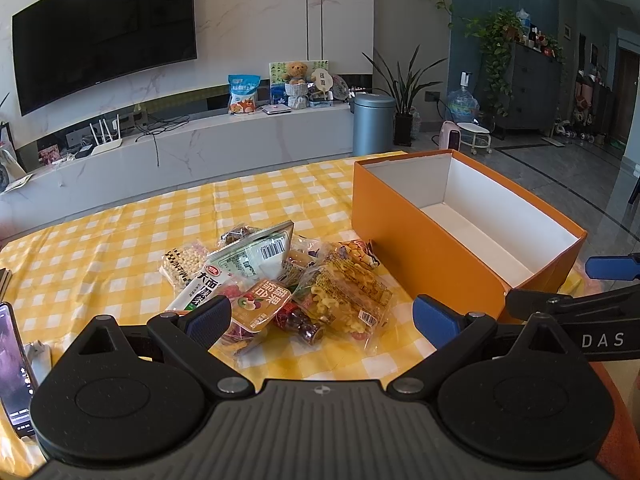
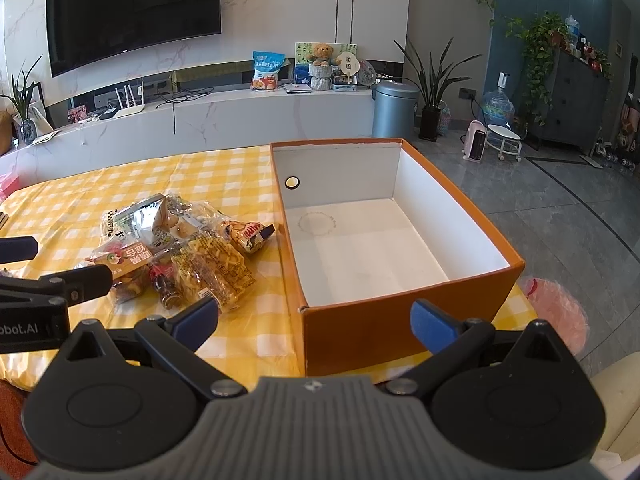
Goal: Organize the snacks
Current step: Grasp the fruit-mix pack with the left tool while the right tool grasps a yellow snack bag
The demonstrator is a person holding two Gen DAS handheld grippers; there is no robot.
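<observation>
A heap of snack packets (image 1: 280,280) lies on the yellow checked tablecloth (image 1: 120,232), with an orange nut pack, a clear bag of yellow crisps and a silver pouch among them. My left gripper (image 1: 322,318) hovers open just in front of the heap, holding nothing. To the right stands an orange box (image 1: 420,240) with a white, bare inside. In the right wrist view the same heap (image 2: 180,256) is left of the box (image 2: 400,312), and my right gripper (image 2: 314,320) hangs open before the box's near wall.
A phone (image 1: 12,364) lies at the table's left edge. Each gripper shows at the side of the other's view. Beyond the table are a TV bench, a grey bin (image 1: 372,124) and potted plants. A pink-lined bin (image 2: 556,308) stands on the floor at right.
</observation>
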